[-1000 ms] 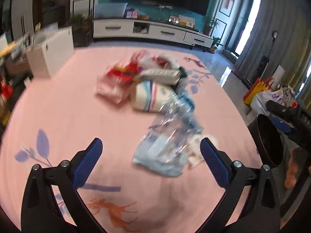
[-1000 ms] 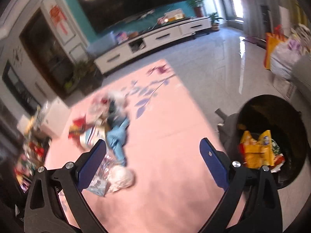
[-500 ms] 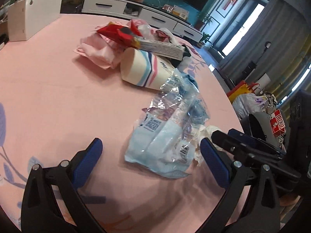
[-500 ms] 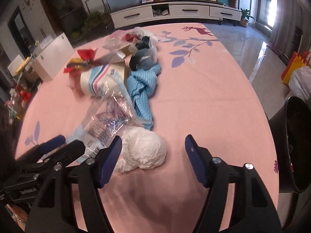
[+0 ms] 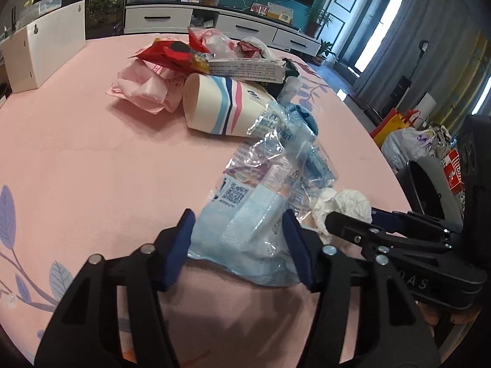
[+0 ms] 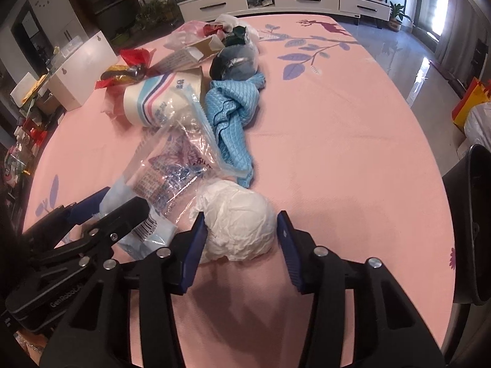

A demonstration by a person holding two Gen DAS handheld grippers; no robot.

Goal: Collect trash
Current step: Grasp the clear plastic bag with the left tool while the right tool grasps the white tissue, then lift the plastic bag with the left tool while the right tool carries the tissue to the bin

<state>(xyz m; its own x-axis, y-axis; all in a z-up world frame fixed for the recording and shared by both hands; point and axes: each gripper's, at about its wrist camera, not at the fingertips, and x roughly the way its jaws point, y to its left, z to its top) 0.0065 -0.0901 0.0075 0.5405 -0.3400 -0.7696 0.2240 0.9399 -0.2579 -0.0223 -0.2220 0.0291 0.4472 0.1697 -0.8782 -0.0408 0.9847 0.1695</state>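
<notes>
Left tongs (image 5: 237, 245): blue pads set on either side of the near end of the crinkled clear-and-pale-blue plastic wrapper (image 5: 245, 220), touching its edges; whether they are already gripping it cannot be told. Right tongs (image 6: 241, 240): spread around the crumpled white paper ball (image 6: 237, 222), left pad touching, right pad just beside; not clenched.

Hidden or unclear: the wrapper's far end overlaps the striped paper cup lying on its side (image 5: 221, 109). The long white printed carton (image 5: 245, 69) rests on the pile, its far end covered by the red foil snack packets (image 5: 172, 53). The knotted light-blue quilted cloth (image 6: 234, 116) hides the base of the dark bundle (image 6: 234, 61) behind it. The black bin (image 6: 472, 239) at the right is cut off by the frame; its contents are not visible.

Surface: pink table cover with purple leaf print (image 6: 337, 153). White box (image 5: 43, 55) at far left. Room: white low TV cabinet (image 6: 282, 0) against a teal wall, glossy floor at right.
</notes>
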